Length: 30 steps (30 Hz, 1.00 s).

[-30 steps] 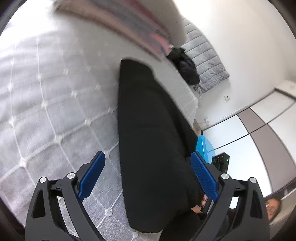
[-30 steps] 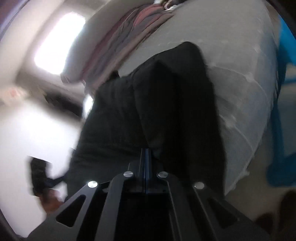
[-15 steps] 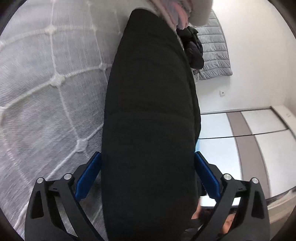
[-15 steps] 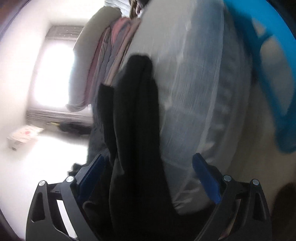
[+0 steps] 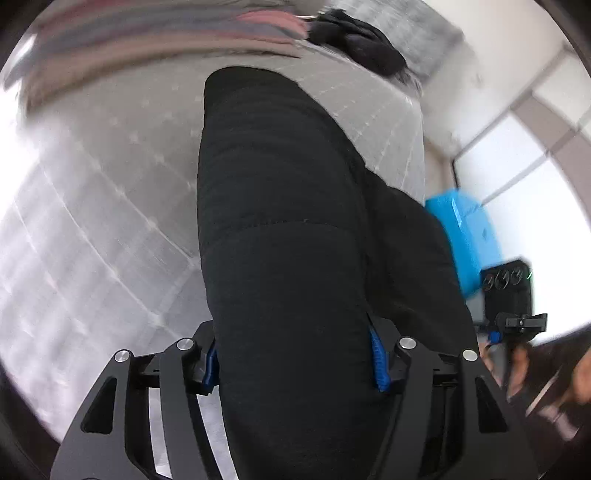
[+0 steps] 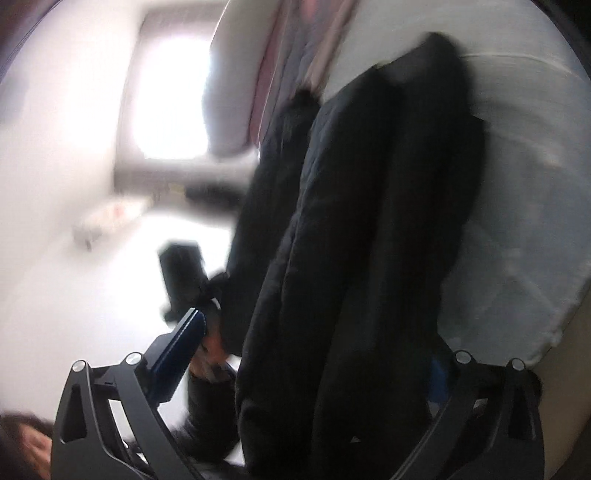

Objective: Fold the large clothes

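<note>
Left wrist view: the quilted grey mattress [image 5: 103, 229] fills the left side, and on it lies the long black padded garment [image 5: 280, 206], folded lengthwise and running toward striped bedding [image 5: 147, 33]. The left gripper [image 5: 295, 360] has just been closing, and its blue pads [image 5: 378, 363] now pinch the garment's near end. A blue bin [image 5: 465, 229] stands at the right. In the right wrist view, the right gripper [image 6: 314, 354] has just been opening; its jaws gape wide, with the garment [image 6: 369, 240] between them, unpressed.
</note>
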Available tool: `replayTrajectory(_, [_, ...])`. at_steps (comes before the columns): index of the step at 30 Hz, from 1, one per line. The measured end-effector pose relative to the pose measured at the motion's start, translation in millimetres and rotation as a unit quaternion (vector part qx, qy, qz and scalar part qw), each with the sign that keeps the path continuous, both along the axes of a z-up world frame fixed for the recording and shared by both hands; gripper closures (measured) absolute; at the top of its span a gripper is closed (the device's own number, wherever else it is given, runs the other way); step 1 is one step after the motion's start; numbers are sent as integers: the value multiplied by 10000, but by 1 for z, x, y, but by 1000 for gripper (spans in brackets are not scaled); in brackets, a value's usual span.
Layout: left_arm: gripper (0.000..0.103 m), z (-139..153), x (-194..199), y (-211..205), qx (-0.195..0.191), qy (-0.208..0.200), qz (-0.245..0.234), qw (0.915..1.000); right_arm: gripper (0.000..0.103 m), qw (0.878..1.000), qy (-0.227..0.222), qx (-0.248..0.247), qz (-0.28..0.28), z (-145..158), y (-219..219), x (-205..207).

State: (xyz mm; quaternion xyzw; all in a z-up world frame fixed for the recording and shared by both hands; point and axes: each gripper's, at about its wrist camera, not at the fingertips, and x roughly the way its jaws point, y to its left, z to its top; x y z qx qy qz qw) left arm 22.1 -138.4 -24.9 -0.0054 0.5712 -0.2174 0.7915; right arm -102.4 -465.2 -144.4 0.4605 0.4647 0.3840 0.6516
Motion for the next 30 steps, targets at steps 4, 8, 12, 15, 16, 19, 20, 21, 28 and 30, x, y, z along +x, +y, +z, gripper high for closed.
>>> replayTrajectory(4, [36, -29, -2, 10, 409, 721, -375, 9959, 5, 9959, 497, -757, 51, -32, 20, 15])
replayTrajectory(8, [29, -62, 7, 62, -656, 1226, 287, 9899, 5, 9950, 741, -89, -667, -63, -9, 10])
replayTrajectory(12, [25, -79, 16, 94, -1613, 1405, 508, 9755, 5, 9955, 670, 273, -612, -65, -8, 21])
replayTrajectory(15, [16, -87, 27, 104, -2024, 1326, 748, 9674, 5, 9968, 604, 46, -522, -56, 9, 42])
replayTrajectory(16, [15, -92, 29, 102, -2122, 1358, 787, 9645, 5, 9965, 663, -135, -481, -56, 14, 46])
replayTrajectory(19, [14, -118, 37, 78, -2290, 1771, 590, 9554, 5, 9946, 931, -443, -151, -60, 40, 60])
replayTrajectory(20, [13, -124, 36, 66, -2261, 1833, 483, 9555, 5, 9940, 947, -542, -10, -61, 53, 65])
replayTrajectory(21, [13, -127, 32, 60, -2164, 1778, 446, 9589, 5, 9935, 908, -686, 55, -60, 63, 69])
replayTrajectory(28, [49, -74, 16, 43, -1479, 345, 406, 9876, 40, 9911, 171, -1287, -276, -22, 90, 73])
replayTrajectory(30, [51, -47, 5, 43, -1212, -137, 401, 9917, 43, 9920, -166, -1222, -255, 0, 106, 79])
